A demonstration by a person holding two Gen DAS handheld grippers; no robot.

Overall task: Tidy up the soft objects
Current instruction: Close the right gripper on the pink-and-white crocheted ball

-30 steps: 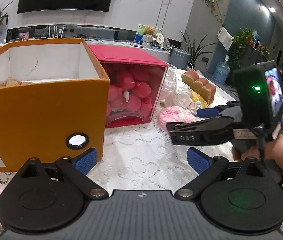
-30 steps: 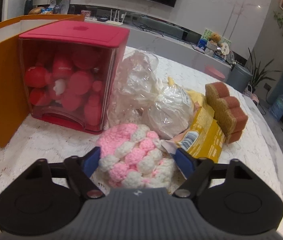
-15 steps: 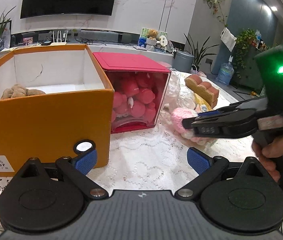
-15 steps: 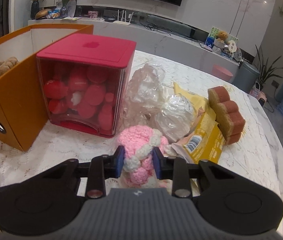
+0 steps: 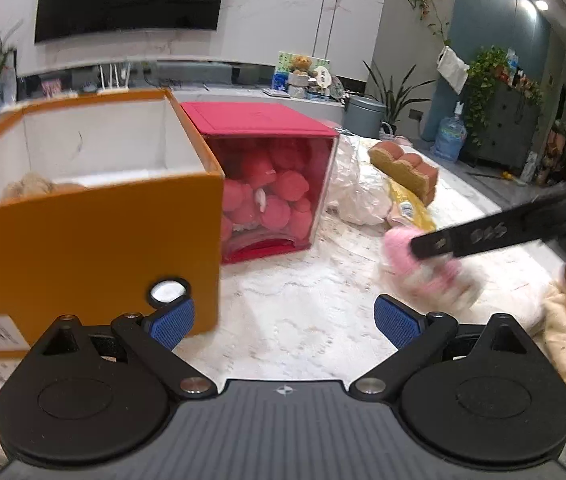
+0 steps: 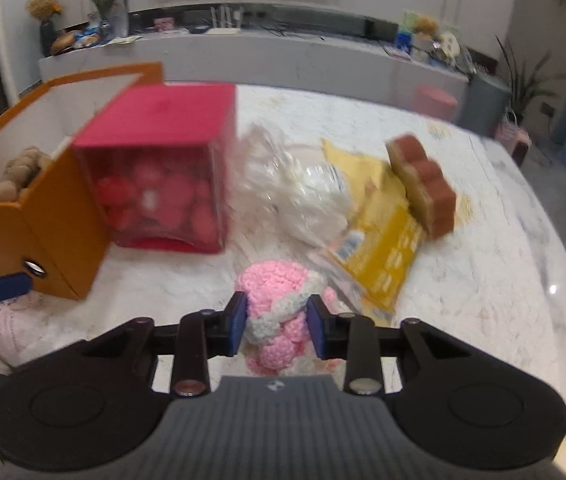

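On the white marble table [image 6: 483,264], the right gripper [image 6: 277,322] pinches the pink-and-white knitted toy [image 6: 279,292], its jaws easing slightly apart. The left gripper [image 5: 283,316] stands wide and empty. Farther off are the orange box [image 5: 83,240] and red bin [image 5: 267,184].

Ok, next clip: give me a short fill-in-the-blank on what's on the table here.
1. The right hand-held gripper grips a pink and ____ crocheted toy.
2. The box of red balls has a ____ lid.
3. The open orange box stands ____ that box.
4. The left hand-held gripper holds ____.

Missing: white; red; beside; nothing
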